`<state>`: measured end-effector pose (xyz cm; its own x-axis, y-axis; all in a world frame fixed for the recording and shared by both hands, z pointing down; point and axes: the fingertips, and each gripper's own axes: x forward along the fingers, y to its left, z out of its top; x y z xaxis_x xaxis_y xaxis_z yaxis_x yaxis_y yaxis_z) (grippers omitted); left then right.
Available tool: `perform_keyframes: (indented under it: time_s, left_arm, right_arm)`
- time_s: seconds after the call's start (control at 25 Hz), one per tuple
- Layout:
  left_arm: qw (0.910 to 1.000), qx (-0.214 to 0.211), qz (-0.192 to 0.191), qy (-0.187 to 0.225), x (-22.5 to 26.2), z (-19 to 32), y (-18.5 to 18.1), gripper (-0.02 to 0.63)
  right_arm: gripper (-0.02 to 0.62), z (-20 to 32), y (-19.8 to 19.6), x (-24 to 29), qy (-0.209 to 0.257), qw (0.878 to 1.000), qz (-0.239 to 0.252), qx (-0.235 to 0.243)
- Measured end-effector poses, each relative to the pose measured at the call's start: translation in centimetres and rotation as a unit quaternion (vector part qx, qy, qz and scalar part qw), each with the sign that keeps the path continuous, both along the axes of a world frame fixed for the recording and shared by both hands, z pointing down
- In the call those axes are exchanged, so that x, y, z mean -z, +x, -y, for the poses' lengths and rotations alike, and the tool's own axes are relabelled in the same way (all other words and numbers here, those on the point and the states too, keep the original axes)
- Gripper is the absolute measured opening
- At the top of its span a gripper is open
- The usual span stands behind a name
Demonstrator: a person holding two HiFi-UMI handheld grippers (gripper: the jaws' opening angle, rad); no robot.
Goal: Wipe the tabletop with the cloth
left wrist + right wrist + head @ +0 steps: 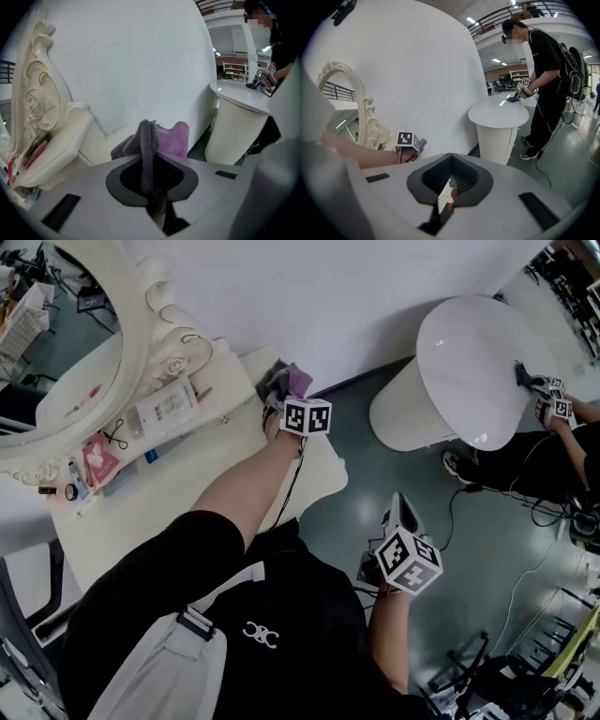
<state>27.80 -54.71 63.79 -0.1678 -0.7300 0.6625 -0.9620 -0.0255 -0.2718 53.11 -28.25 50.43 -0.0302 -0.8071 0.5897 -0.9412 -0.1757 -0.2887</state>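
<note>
L gripper [277,397] fingers clenched on cloth [292,381] at worktop [178,498] far corner (by wall). R gripper [397,514] fingers closed, empty, off worktop. Risk: a wide sweep could knock clutter [141,427]; bunched cloth could wipe poorly.

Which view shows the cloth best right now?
The left gripper view: the cloth fills the middle, grey and purple folds pinched in the left gripper. The head view shows it small, partly behind that gripper. The right gripper view shows only a purple scrap.
</note>
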Motion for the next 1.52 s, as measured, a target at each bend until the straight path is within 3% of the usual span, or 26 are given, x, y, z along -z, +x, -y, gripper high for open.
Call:
perform_keyframes:
  time_s: [0.12, 0.32, 0.6, 0.76, 0.92, 1.04, 1.12, 1.24, 1.36, 1.52]
  left_arm:
    - [0.9999, 0.001, 0.002, 0.013, -0.1, 1.6, -0.3, 0.049]
    - [0.9989, 0.041, -0.024, 0.006, 0.1, 4.3, -1.8, 0.049]
    - [0.9978, 0.058, -0.024, 0.022, 0.4, 6.8, -3.2, 0.049]
    - [0.9988, 0.012, -0.047, 0.008, 0.2, 7.6, -2.4, 0.049]
    - [0.9945, -0.038, -0.093, -0.029, 0.0, 6.6, -1.6, 0.049]
    - [0.9804, -0.094, -0.156, -0.075, 0.1, 4.0, 1.4, 0.049]
    - [0.9708, -0.124, -0.188, -0.083, 0.9, 1.8, 3.4, 0.049]
    - [0.9633, -0.153, -0.215, -0.047, 3.3, -1.6, 4.5, 0.049]
    - [0.9576, -0.151, -0.245, -0.016, 6.0, -5.0, 4.5, 0.049]
    - [0.963, -0.111, -0.235, 0.07, 10.7, -8.2, 2.4, 0.049]
  right_arm:
    - [0.005, 2.0, -2.5, -1.4, -0.013, 0.999, 0.002, 0.04]
    - [0.005, 5.3, -6.5, -2.2, -0.018, 0.995, 0.003, 0.102]
    - [0.005, 5.0, -6.1, -3.6, -0.039, 0.995, 0.01, 0.091]
    - [0.005, 4.9, -4.4, -3.6, -0.036, 0.997, 0.018, 0.067]
    - [0.005, 4.7, -4.6, -2.8, -0.024, 0.997, 0.021, 0.069]
    - [0.005, 5.0, -5.1, -2.1, -0.008, 0.997, 0.021, 0.077]
    - [0.005, 5.5, -5.3, -1.4, 0.006, 0.996, 0.021, 0.083]
    - [0.005, 5.8, -6.2, -0.1, 0.028, 0.995, 0.022, 0.092]
    - [0.005, 5.3, -7.2, 1.2, 0.052, 0.993, 0.025, 0.099]
    - [0.005, 4.4, -8.8, 3.0, 0.087, 0.988, -0.004, 0.124]
